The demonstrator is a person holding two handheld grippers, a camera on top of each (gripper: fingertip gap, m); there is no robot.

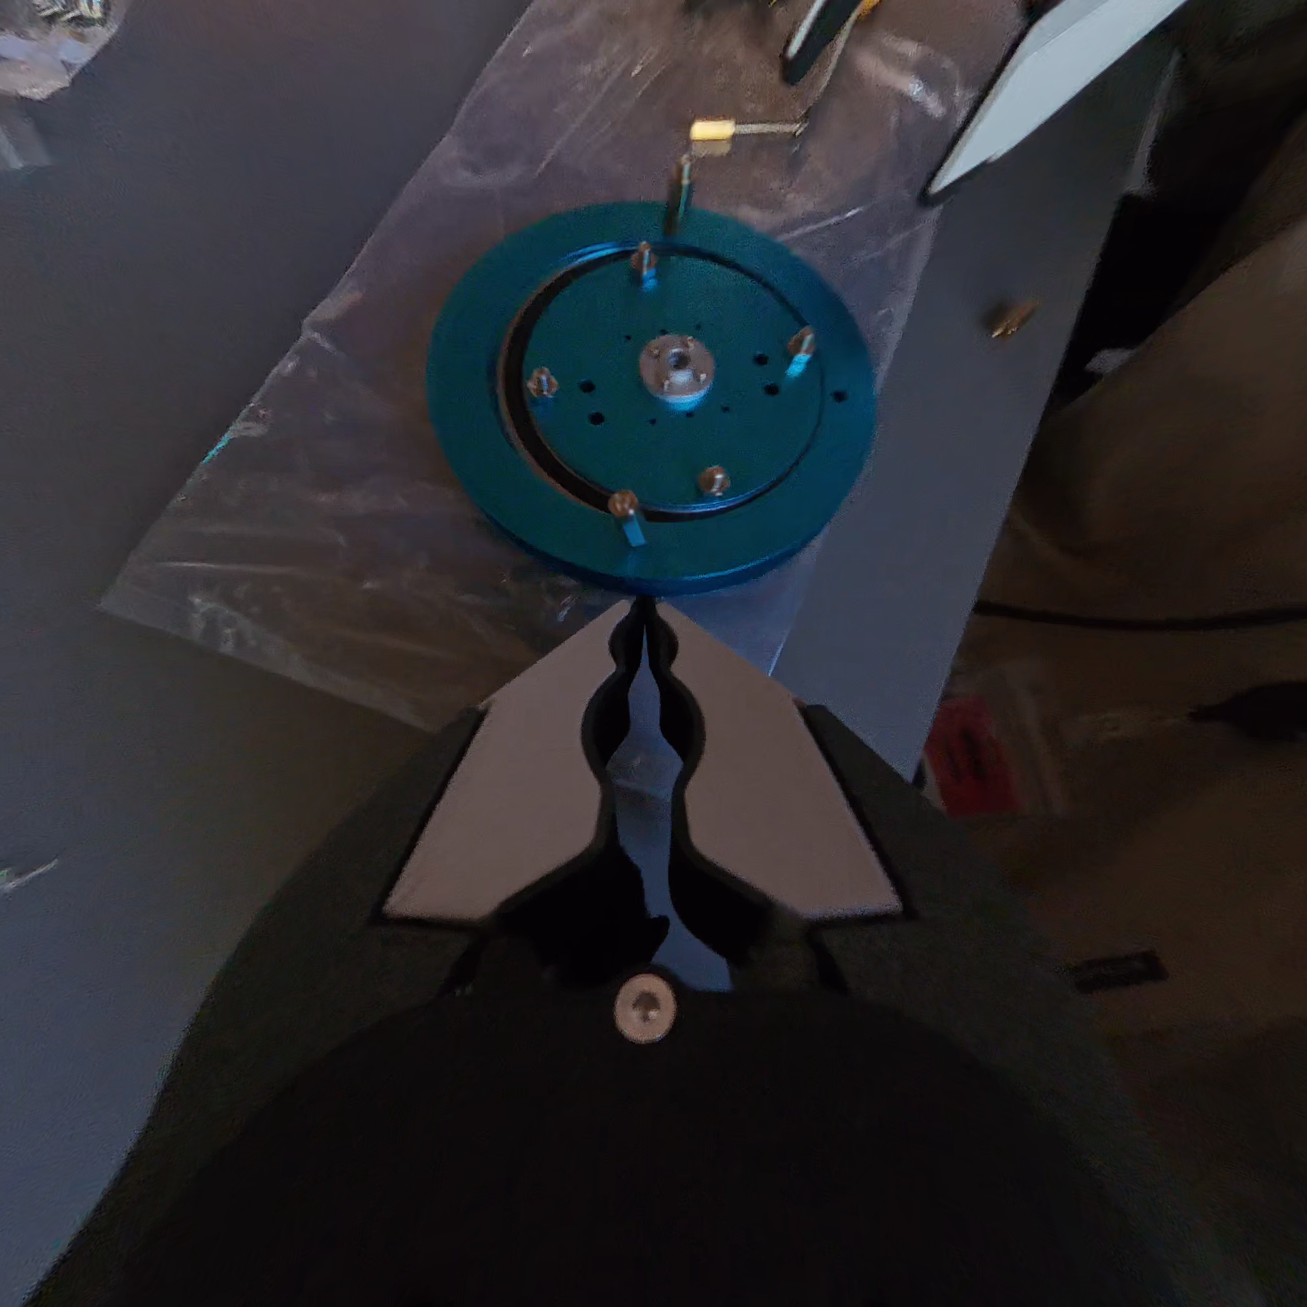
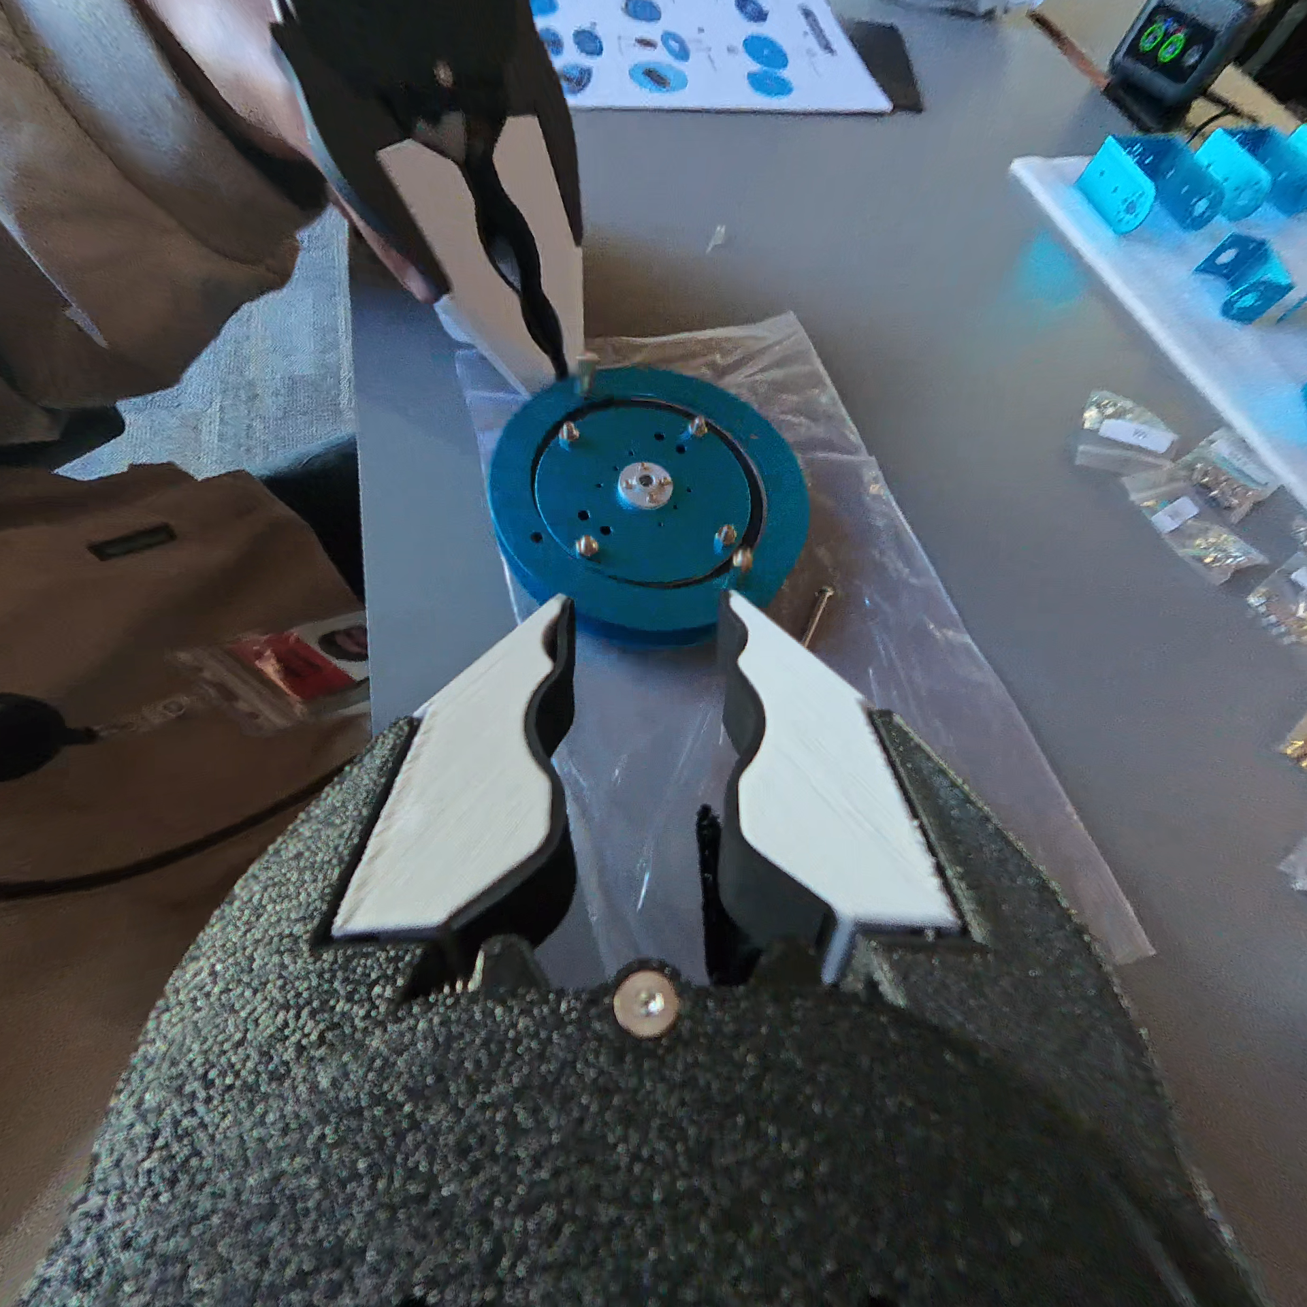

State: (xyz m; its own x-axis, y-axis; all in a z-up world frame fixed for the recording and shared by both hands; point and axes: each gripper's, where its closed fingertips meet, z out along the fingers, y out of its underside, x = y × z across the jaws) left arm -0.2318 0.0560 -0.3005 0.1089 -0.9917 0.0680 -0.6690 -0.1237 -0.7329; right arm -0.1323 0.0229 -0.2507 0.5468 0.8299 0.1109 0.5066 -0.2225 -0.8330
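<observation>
A round blue metal disc [image 1: 474, 396] with an inner plate, a silver hub [image 1: 675, 368] and several short brass standoffs lies on a clear plastic bag [image 1: 318, 495]. My left gripper [image 1: 643, 610] is shut and empty, its tips just off the disc's rim near one standoff [image 1: 626, 513]. In the right wrist view the left gripper [image 2: 562, 368] points down beside a standoff [image 2: 585, 368] on the far rim of the disc [image 2: 516, 495]. My right gripper [image 2: 647, 601] is open and empty, its tips either side of the disc's near edge. One of its white fingers [image 1: 1047, 92] shows at the top right of the left wrist view.
On the grey table are a printed sheet [image 2: 707, 64], a white tray of blue brackets [image 2: 1202, 205], small bags of hardware [image 2: 1174, 495], a loose pin [image 2: 817, 615] and a small device with a screen [image 2: 1167, 42]. A brass standoff [image 1: 1011, 318] lies loose. The table edge runs close by, with a person's beige clothing beyond. My hands' fingertips stand some 12 centimetres from each other.
</observation>
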